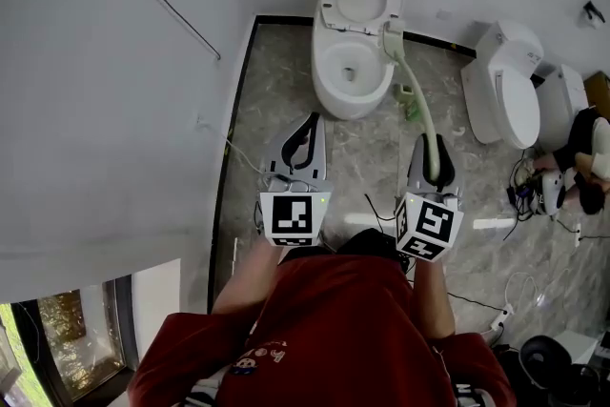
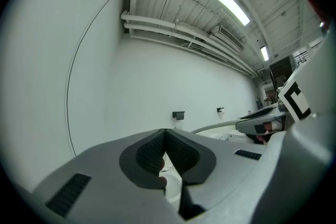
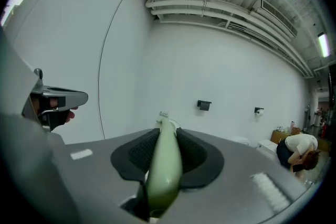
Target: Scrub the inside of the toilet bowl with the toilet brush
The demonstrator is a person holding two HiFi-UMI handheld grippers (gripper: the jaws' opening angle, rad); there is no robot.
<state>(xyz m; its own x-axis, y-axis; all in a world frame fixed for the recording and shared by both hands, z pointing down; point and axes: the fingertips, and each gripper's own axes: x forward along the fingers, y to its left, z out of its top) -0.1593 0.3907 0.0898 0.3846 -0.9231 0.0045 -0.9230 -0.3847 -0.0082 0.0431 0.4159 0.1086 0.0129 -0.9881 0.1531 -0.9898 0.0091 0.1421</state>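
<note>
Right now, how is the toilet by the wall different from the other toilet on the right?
The toilet by the wall has its lid up, so you can see into the bowl. The toilet on the right has its lid shut. The brush held in the right gripper reaches to the rim of the toilet by the wall, while nothing touches the toilet on the right. Both are white.
</note>
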